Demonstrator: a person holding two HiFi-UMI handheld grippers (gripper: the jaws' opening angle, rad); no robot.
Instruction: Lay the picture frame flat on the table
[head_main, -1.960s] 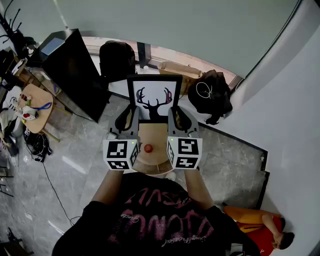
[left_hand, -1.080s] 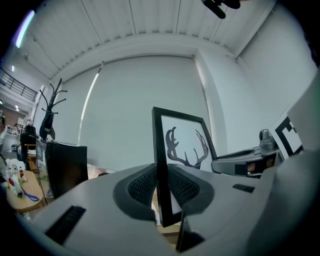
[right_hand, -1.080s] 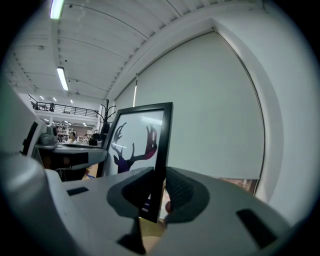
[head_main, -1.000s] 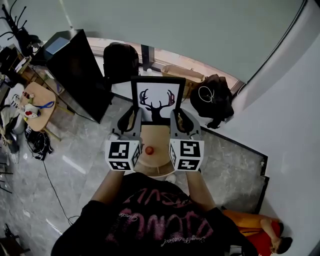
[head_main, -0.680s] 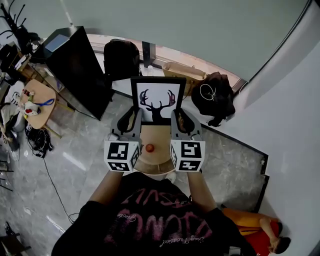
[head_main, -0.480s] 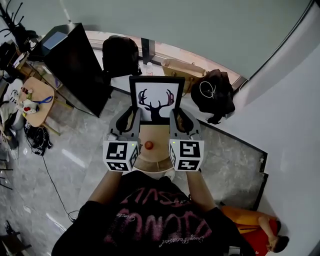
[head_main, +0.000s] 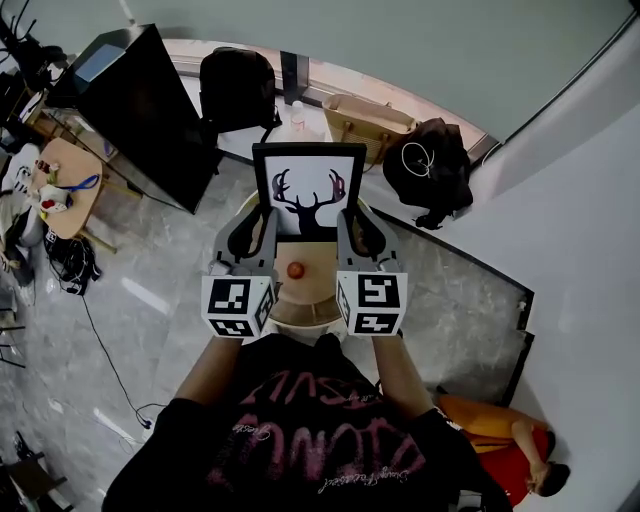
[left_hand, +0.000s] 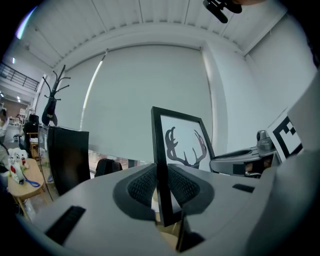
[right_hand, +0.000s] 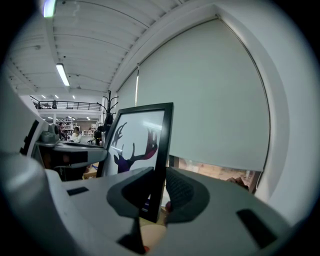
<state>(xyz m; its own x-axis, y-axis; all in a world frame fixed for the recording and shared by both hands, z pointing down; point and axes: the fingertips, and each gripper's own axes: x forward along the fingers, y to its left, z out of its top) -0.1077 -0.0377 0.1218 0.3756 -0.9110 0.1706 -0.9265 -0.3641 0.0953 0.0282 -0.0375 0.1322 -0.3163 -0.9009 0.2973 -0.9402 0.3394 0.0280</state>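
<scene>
While the picture frame stands upright at upper centre of the head view, over the far part of the small round wooden counter, the left gripper pinches its left edge and the right gripper its right edge. A small red ball lies on the counter between the grippers, likely where the frame would land, so the frame could rock or knock the ball off.

Left gripper view: ribbed fingers narrow, closed on the thin black side bar, low down.

Right gripper view: fingers likewise closed on the other bar near the bottom corner.

Risk: thin, low grips. Uneven tilting may twist the frame or let it slip. The counter looks barely bigger than the frame, so overhang is possible.
</scene>
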